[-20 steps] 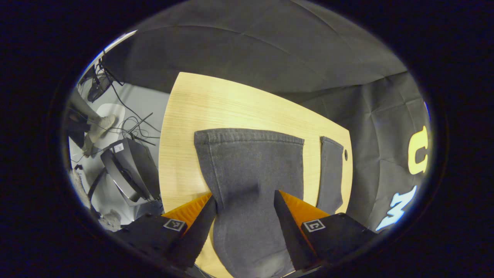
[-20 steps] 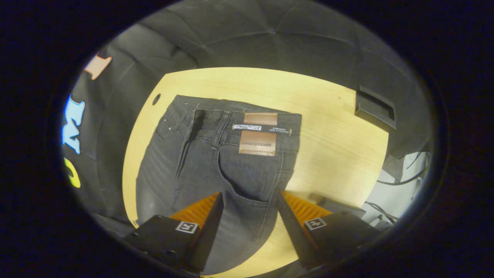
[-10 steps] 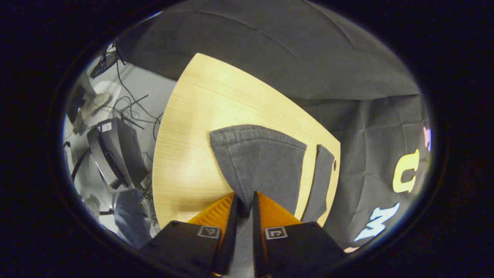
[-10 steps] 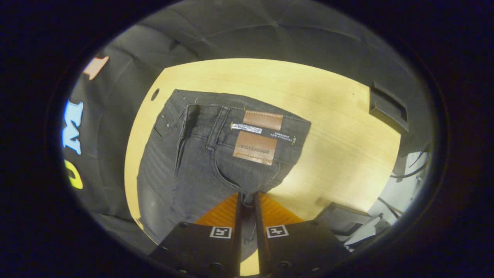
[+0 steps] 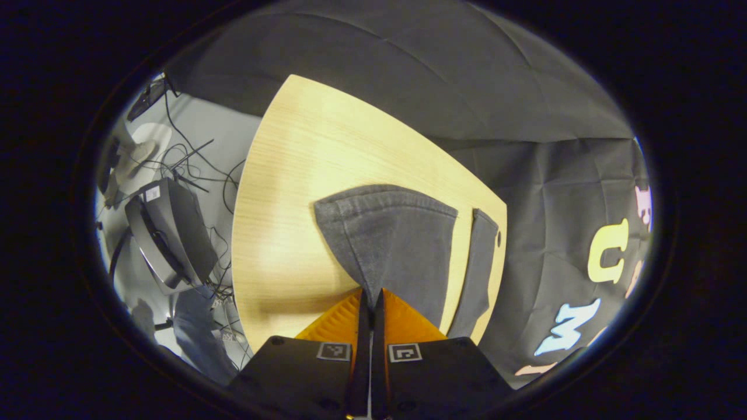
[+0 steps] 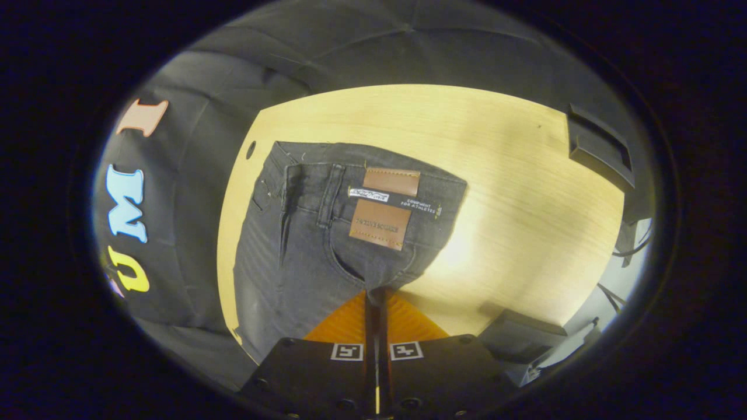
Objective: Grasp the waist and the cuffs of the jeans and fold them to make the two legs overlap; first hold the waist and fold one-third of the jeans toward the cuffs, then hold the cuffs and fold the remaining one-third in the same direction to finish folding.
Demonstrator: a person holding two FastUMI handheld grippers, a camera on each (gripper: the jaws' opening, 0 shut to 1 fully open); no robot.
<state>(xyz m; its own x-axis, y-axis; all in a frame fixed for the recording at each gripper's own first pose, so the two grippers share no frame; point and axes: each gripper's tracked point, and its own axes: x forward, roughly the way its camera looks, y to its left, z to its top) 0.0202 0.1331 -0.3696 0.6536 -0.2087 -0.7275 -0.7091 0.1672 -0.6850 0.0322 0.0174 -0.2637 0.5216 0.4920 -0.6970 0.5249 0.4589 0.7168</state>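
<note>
Left gripper (image 5: 370, 294): jaws clamped on a leg of the jeans (image 5: 397, 245), near its cuff (image 5: 382, 195).
Right gripper (image 6: 376, 294): jaws pinched on denim below the waist (image 6: 373, 175).
Jeans: spread on the wooden table (image 5: 303, 169).

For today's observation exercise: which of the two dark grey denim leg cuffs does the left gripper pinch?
The wide near cuff; the left gripper grips it. The narrow cuff lies apart.

left tool (image 5: 370, 300) and right tool (image 6: 376, 297) both pinched closed, fingers together.
</note>
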